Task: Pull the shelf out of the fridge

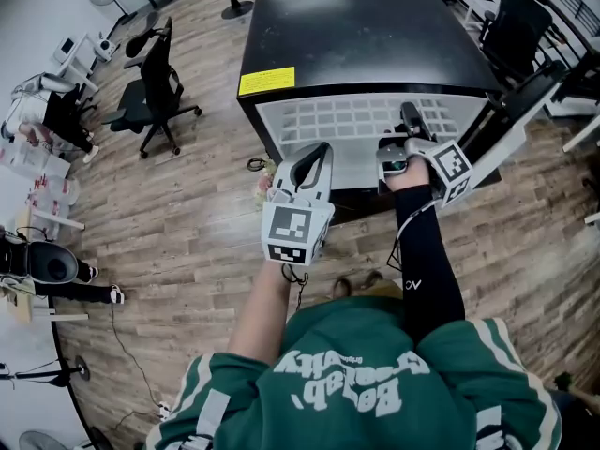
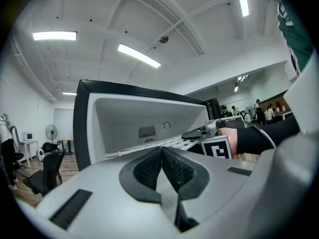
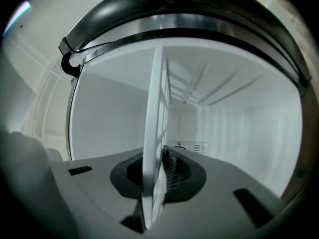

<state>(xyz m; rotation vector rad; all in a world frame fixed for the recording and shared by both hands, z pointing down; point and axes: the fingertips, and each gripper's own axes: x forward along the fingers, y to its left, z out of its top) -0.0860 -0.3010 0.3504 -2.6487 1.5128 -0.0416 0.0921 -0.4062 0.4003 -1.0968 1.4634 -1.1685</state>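
Note:
A small black fridge (image 1: 356, 36) stands open in front of me, with a white grid shelf (image 1: 347, 120) lying flat inside it. My right gripper (image 1: 410, 115) reaches into the opening and is shut on the shelf's front edge. In the right gripper view the shelf (image 3: 155, 133) runs edge-on between the pads, held by the right gripper (image 3: 158, 176). My left gripper (image 1: 322, 150) hovers just outside the fridge's front left, shut with nothing in it. In the left gripper view the left gripper (image 2: 161, 156) has its pads pressed together, with the fridge (image 2: 82, 123) and shelf (image 2: 159, 142) beyond.
The fridge door (image 1: 525, 101) hangs open at the right. A yellow label (image 1: 266, 82) sits on the fridge's top front edge. A black office chair (image 1: 150, 92) stands on the wooden floor to the left. People (image 2: 259, 112) stand far back in the room.

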